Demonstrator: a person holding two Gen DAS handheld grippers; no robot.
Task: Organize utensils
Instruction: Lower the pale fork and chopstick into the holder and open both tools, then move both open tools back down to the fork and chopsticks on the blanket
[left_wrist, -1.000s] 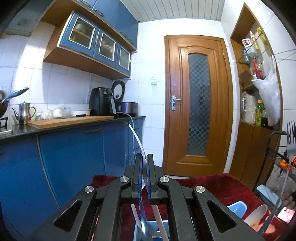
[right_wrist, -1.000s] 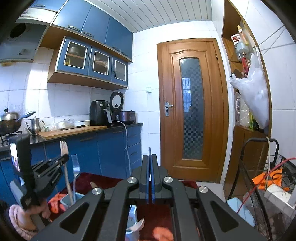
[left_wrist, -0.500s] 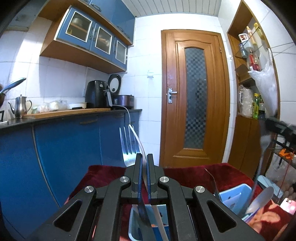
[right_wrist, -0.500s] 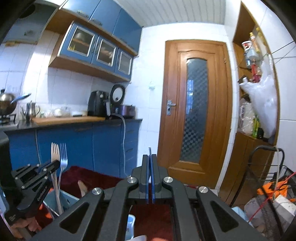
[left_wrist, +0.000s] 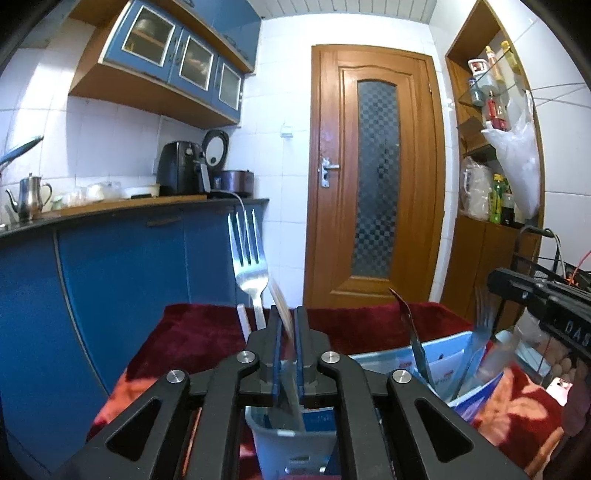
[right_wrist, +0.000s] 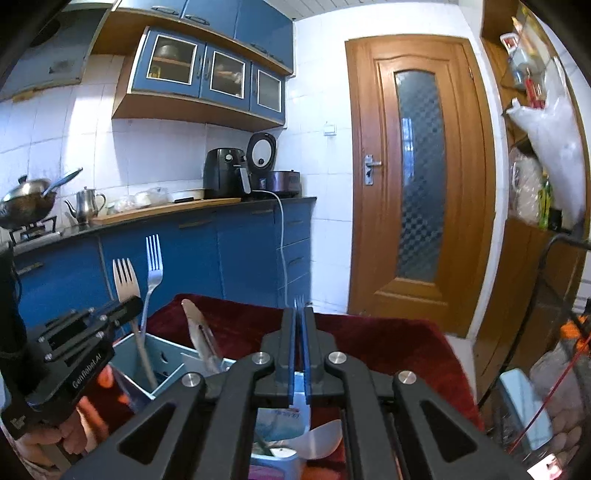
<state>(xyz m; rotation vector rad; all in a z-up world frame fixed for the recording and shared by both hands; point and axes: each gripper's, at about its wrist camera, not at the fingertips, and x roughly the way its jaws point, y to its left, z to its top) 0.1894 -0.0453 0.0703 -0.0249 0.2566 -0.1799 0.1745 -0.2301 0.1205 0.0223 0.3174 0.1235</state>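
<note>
— Where's the left gripper (left_wrist: 286, 325) just now?

— Over the blue bin (left_wrist: 291, 454) on the red cloth (left_wrist: 192, 332). A wooden fork (left_wrist: 281, 310) stands slanted in the slot between its fingers, handle down in the bin, head poking up above the tips.

— Clamped on it?

— I can't tell. The fingers sit close on either side, but there's a sliver of gap showing by the wood. From the right-hand camera the tip of that gripper covers the wooden fork's neck, which doesn't settle it.

— Anything else in that bin?

— A steel fork (left_wrist: 249, 266), upright, tines up, just beside the wooden one on its left. The two are close, and I can't say whether they touch.

— And the right gripper (right_wrist: 299, 325)?

— Fingers pressed nearly together on a thin fork (right_wrist: 298, 302). Only the tine tips show above them. Seen from the left camera it hangs at the right edge, with a blurred metal shaft reaching down into the second bin (left_wrist: 447, 341).

— What's in that one?

— A knife (left_wrist: 408, 321) leaning in it, tip up, near the blurred shaft. Below the right gripper a spoon (right_wrist: 321, 439) shows its bowl, lying tilted in a small tub; the fingers hide the rest of it

— The two bins, how do they sit?

— Side by side on the cloth, the second to the right of the first
</note>
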